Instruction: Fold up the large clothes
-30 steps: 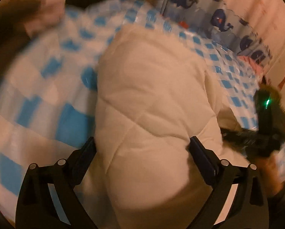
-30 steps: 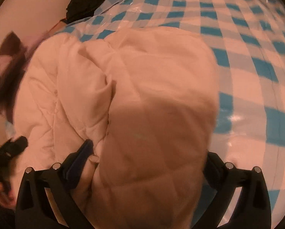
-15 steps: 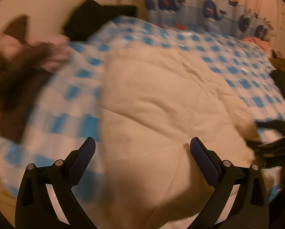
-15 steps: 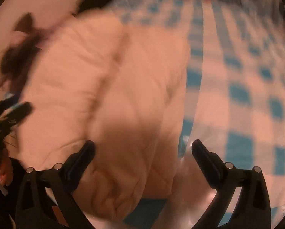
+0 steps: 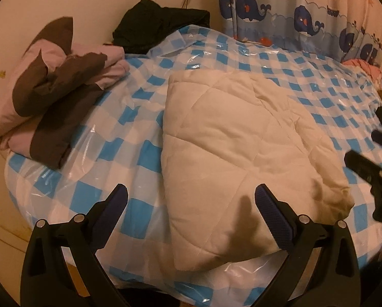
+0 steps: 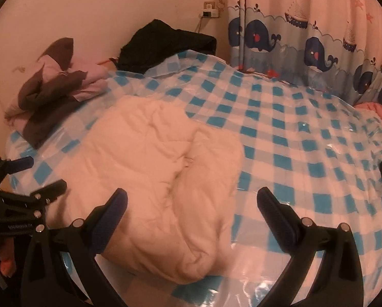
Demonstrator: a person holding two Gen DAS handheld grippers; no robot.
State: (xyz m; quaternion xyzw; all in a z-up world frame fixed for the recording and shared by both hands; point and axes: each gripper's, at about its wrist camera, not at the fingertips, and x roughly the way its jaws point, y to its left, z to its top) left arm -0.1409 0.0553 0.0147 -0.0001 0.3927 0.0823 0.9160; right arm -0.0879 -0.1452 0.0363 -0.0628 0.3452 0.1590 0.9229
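On the checked bed (image 5: 145, 153), the folded cream quilt (image 5: 232, 153) had been released; left gripper (image 5: 191, 212) and right gripper (image 6: 191, 209) were drawn back, fingers spread wide and empty.

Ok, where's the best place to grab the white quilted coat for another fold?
Probably the near corner of the coat, at the bed's front edge. Bring the left hand-held gripper in low from the front: the padding is thick, and that edge overhangs slightly.

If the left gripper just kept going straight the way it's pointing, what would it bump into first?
Most likely the folded cream quilted garment on the blue-and-white checked plastic-covered bed. The left gripper, jaws open and empty, points at the garment's near left edge, so it might graze the bed beside it; depth is unclear.
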